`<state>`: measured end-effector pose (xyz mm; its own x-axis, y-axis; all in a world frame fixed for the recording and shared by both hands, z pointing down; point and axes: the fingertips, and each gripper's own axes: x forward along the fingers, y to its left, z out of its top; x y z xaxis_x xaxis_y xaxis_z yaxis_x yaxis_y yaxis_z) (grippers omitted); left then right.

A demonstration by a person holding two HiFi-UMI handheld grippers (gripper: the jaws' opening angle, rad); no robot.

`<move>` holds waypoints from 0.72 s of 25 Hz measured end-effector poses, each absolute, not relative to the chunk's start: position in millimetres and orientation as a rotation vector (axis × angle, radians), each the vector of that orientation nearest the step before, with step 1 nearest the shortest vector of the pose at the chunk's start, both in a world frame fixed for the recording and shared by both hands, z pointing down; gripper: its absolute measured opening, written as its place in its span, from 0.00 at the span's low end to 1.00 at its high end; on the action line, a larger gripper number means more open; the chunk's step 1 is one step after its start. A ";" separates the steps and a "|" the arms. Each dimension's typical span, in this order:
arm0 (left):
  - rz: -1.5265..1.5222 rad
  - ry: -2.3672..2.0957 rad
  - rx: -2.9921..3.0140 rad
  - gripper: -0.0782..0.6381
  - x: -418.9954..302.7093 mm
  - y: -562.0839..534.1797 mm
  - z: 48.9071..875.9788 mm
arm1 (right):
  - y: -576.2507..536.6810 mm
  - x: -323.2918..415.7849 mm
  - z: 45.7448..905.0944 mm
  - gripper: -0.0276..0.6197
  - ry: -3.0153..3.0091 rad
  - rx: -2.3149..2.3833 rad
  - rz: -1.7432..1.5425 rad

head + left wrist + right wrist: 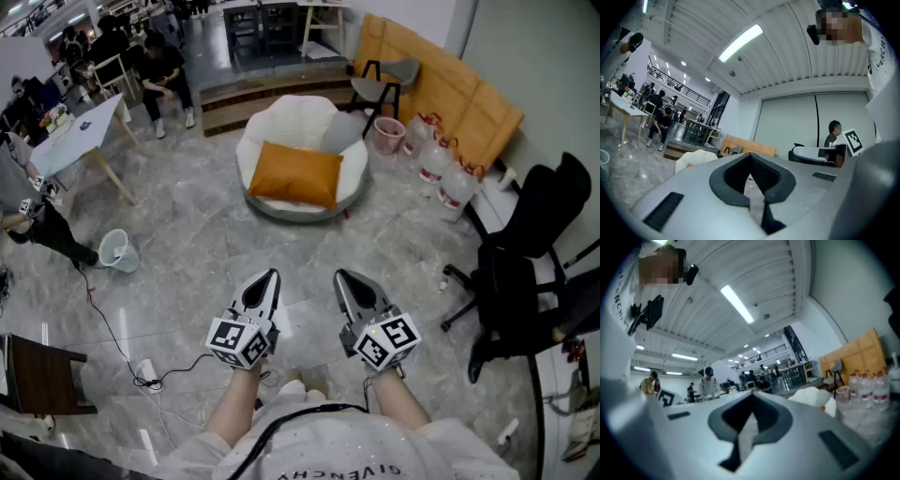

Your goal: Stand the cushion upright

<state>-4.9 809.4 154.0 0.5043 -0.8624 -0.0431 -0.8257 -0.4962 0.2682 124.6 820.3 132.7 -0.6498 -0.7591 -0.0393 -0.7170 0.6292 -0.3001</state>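
Cushion: an orange, rectangular cushion [293, 174] lies with its broad face up, not upright, in a low round white seat [281, 117] toward the far middle of the scene.
Seat: it stands on a grey stone-patterned floor [187, 234], and the cushion fills its near half.
Left gripper: the left gripper [269, 277] is held level at the near middle, pointing toward the seat. Its fingers are together with nothing between them, well apart from the cushion.
Right gripper: the right gripper [342, 277] is just beside the left one. Its fingers are also together and empty, and it too is well apart from the cushion.
Right of the seat: a pink bucket [387, 134] stands beside large water bottles [441, 169].
Near right: a black office chair [525, 272].
Far left: a white worktop [80, 131], with a seated person [167, 75] beyond it.
Left floor: a small pale bin [117, 248] lies tipped.
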 end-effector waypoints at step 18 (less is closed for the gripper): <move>-0.259 -1.463 2.509 0.14 18.9 792.0 164.8 | 810.9 146.6 145.0 0.07 2.726 -1.224 -0.367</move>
<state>18.9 792.0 164.8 0.4874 -0.8723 -0.0385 -0.8327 -0.4776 0.2803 146.6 810.9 145.0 -0.6622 -0.7491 -0.0192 -0.7173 0.6411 -0.2728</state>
